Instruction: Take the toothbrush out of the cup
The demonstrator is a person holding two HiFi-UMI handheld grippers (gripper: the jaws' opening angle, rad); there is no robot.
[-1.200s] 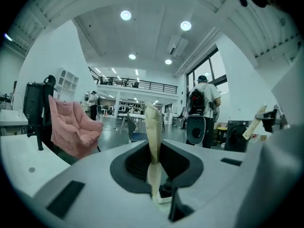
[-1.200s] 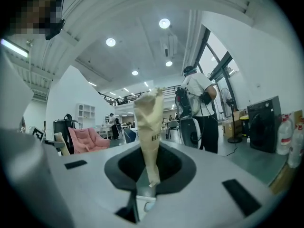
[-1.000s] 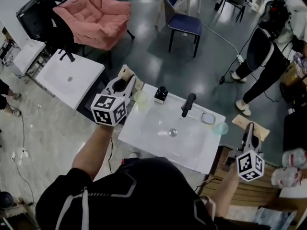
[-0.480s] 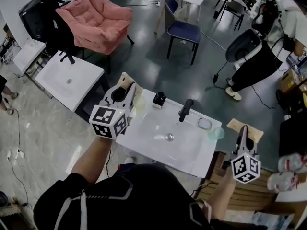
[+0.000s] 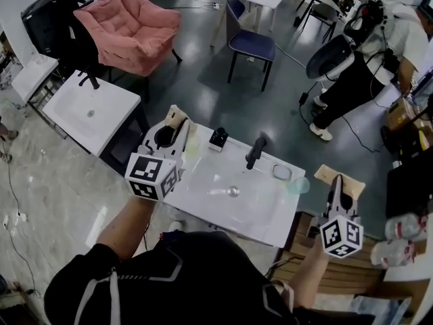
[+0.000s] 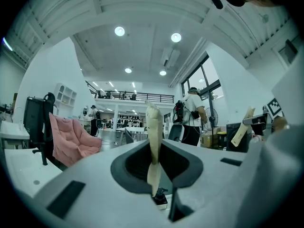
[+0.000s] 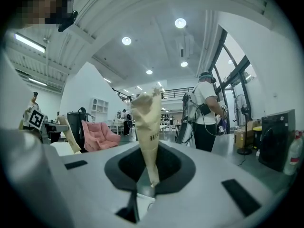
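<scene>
A pale yellowish cup [image 5: 192, 143] stands at the left back corner of the white sink basin [image 5: 203, 195]. A teal cup [image 5: 298, 185] stands at its right edge. No toothbrush shows in any view. My left gripper [image 5: 177, 116] hovers just left of the yellowish cup. Its tan taped fingers [image 6: 153, 127] are pressed together with nothing between them. My right gripper [image 5: 336, 177] hangs right of the teal cup, apart from it. It is shut as well, its fingers [image 7: 148, 127] empty. Both point level, out across the room.
A black faucet [image 5: 254, 152], a small black box [image 5: 218, 138] and a soap dish [image 5: 281, 172] stand along the basin's back edge. A second white table [image 5: 88, 110] is at the left and wooden shelving [image 5: 318, 263] at the lower right. A person [image 5: 358, 66] stands beyond, with chairs around.
Both grippers have risen a little and stayed shut. In the head view the basin has slid slightly left, and the person at the back right has moved.
</scene>
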